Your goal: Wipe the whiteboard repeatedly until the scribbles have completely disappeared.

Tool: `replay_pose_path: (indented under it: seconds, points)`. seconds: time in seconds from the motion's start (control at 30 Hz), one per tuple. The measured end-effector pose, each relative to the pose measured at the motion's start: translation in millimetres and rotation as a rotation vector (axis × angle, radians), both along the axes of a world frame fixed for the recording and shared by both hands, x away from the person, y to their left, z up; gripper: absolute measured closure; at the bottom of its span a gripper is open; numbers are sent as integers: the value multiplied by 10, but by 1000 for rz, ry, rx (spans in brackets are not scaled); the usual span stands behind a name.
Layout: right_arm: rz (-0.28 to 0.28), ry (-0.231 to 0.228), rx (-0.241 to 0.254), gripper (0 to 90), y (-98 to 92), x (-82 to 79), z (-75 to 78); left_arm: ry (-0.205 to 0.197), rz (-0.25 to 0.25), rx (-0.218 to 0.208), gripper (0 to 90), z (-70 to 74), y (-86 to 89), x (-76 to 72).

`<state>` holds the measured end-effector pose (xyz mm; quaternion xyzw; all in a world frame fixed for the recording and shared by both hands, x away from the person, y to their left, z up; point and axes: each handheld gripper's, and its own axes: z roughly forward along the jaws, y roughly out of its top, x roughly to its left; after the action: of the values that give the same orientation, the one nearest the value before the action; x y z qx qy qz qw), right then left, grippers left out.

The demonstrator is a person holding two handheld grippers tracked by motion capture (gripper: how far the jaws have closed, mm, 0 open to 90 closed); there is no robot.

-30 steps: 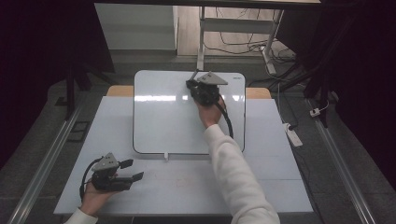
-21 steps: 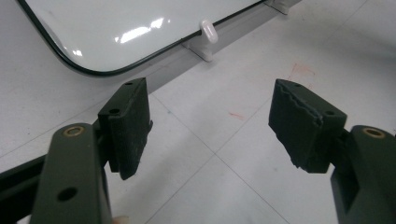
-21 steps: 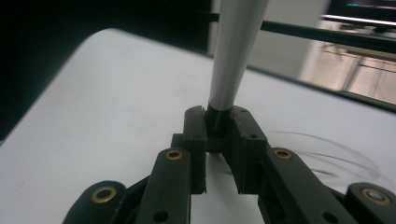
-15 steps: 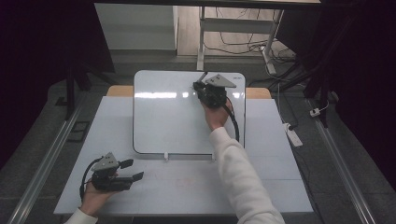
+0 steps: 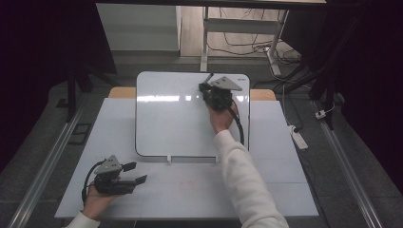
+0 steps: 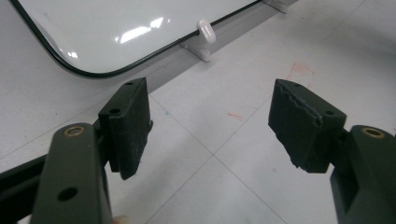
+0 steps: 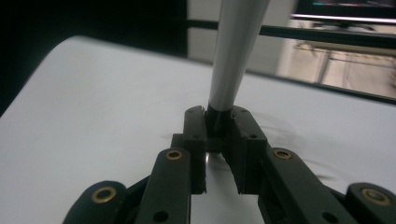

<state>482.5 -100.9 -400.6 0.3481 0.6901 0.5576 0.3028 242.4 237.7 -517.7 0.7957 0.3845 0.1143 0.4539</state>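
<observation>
At the table's near left corner the left gripper rests with jaws wide apart and nothing between them, while over the glossy, round-cornered whiteboard's upper right the right gripper is clamped on a slim grey marker.

Your right gripper sits over the whiteboard's far right part, a marker between its jaws. Your left gripper rests on the table, near left, in front of the board's near edge.
</observation>
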Motion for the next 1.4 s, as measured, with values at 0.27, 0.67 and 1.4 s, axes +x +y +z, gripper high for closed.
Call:
replay_pose_path:
  seconds: [0.27, 0.67, 1.4]
  points:
    - [102, -15, -104, 777, 196, -76, -53, 1, -2, 3, 302, 0, -11, 4]
    - [35, -29, -57, 777, 239, -40, -33, -1, 0, 0, 302, 2, 3, 0]
    - [47, -34, -49, 777, 197, 41, 21, 7, 7, -6, 302, -12, 21, 11]
